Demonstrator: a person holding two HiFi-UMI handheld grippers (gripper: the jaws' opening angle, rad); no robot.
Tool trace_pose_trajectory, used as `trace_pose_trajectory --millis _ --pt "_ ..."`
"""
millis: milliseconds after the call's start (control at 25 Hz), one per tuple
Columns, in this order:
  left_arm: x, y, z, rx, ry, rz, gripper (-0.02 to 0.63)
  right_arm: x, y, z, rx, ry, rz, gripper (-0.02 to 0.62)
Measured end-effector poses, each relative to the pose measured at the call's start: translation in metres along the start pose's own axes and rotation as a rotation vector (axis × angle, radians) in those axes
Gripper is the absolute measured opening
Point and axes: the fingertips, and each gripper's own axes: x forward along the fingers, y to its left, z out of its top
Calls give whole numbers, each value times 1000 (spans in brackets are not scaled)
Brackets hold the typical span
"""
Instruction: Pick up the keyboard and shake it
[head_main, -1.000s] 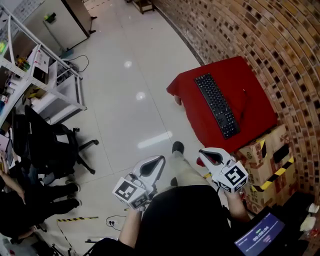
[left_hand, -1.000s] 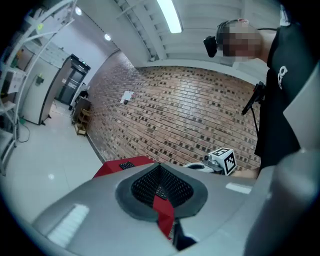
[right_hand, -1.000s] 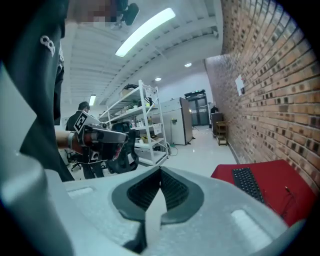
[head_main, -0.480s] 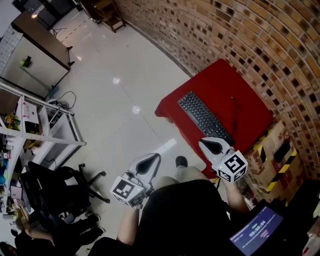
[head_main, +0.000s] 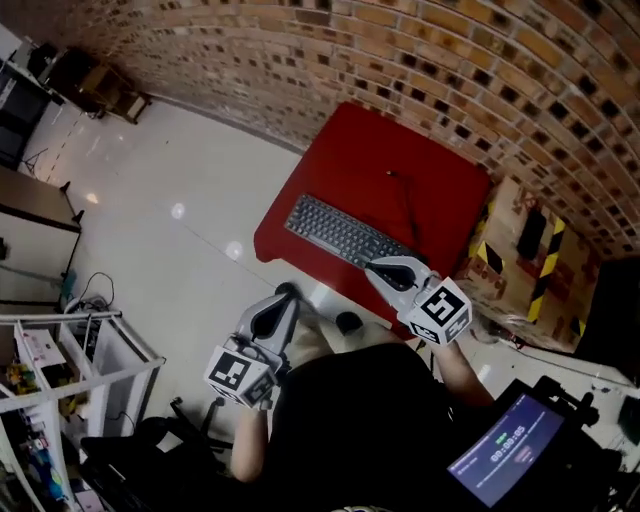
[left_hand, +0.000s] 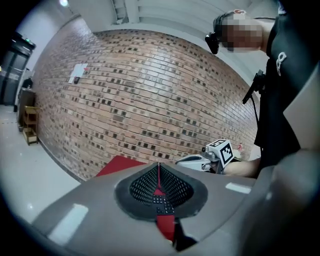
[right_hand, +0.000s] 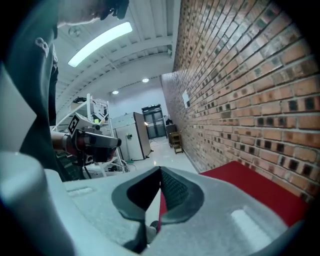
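A black keyboard (head_main: 340, 233) lies flat on the red-covered table (head_main: 400, 160) in front of the brick wall. My right gripper (head_main: 375, 268) is shut and empty, and its tips hang over the table's near edge, close to the keyboard's right end. The left gripper (head_main: 283, 302) is also shut and empty, out over the floor short of the table's near corner. In the left gripper view the jaws (left_hand: 159, 167) meet along one seam, with a sliver of keyboard keys (left_hand: 163, 204) showing below them. The right gripper view shows closed jaws (right_hand: 160, 174) and the red table (right_hand: 250, 185) to the right.
Cardboard boxes with yellow-black tape (head_main: 522, 250) stand right of the table. A thin cable (head_main: 405, 200) lies on the red cloth. A lit screen (head_main: 505, 455) is at bottom right, a white shelf rack (head_main: 60, 360) at lower left. The brick wall (head_main: 420, 60) runs behind the table.
The whole view has swung round toward the table, which now lies straight ahead instead of far right. Both grippers have come nearer the keyboard, still shut and empty.
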Motion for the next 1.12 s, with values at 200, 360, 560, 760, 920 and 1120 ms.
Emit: trace_pose_trajectory --millis 200,360,560,760,920,1120 --pt "47 16 9 61 65 -157 17 -16 -29 -6 59 -12 -181 -8" --pt "83 21 5 79 116 -309 5 -33 -47 -12 111 -11 -333 -8" --pt "108 31 12 96 182 -457 5 -40 -57 -10 169 -19 -507 -8" --pt "121 65 12 78 218 -540 5 -20 -56 -6 207 0 -605 -8" --pt "127 104 9 74 242 -526 5 6 -54 4 214 7 -630 -8" --pt "131 140 3 64 275 -541 5 29 -54 6 241 19 -667 -8"
